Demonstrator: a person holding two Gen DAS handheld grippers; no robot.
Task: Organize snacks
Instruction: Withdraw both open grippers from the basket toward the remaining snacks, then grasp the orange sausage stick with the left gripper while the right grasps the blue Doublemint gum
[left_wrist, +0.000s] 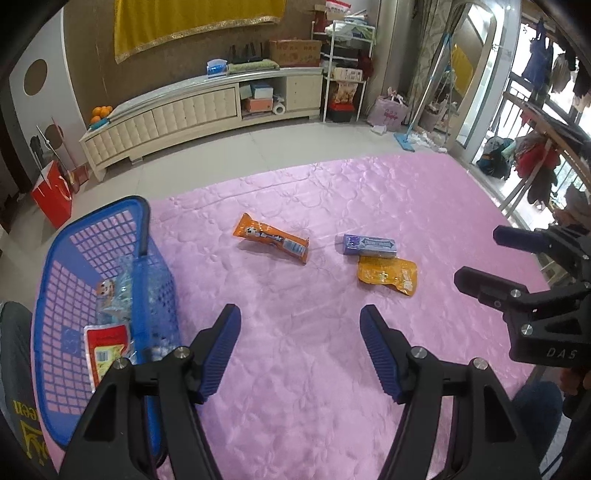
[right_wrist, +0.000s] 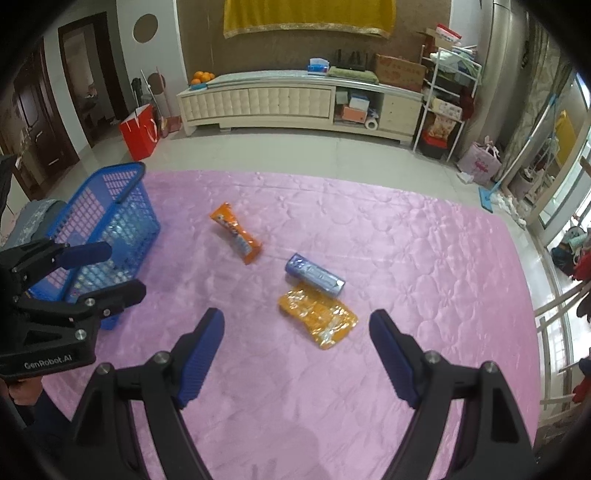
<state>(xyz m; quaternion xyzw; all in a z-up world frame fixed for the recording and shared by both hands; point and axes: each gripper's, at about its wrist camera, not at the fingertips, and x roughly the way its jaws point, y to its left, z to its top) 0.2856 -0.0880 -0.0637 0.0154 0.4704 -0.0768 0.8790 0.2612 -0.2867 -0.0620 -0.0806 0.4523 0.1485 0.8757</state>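
Note:
An orange snack packet (left_wrist: 271, 237) (right_wrist: 236, 233), a purple stick pack (left_wrist: 369, 244) (right_wrist: 315, 275) and a flat yellow pouch (left_wrist: 388, 274) (right_wrist: 318, 318) lie on the pink quilted cloth (left_wrist: 295, 295). A blue mesh basket (left_wrist: 55, 280) (right_wrist: 110, 206) at the left holds a red-and-white packet (left_wrist: 105, 349) and a clear wrapped snack (left_wrist: 114, 295). My left gripper (left_wrist: 300, 314) (right_wrist: 110, 269) is open and empty beside the basket, short of the snacks. My right gripper (right_wrist: 297, 319) (left_wrist: 476, 254) is open and empty, just short of the yellow pouch.
A long cream TV cabinet (right_wrist: 295, 99) stands across the tiled floor beyond the cloth. A red paper bag (right_wrist: 140, 131) is on the floor behind the basket. A white shelf rack (right_wrist: 447, 92) and balcony clutter (left_wrist: 535, 158) are at the right.

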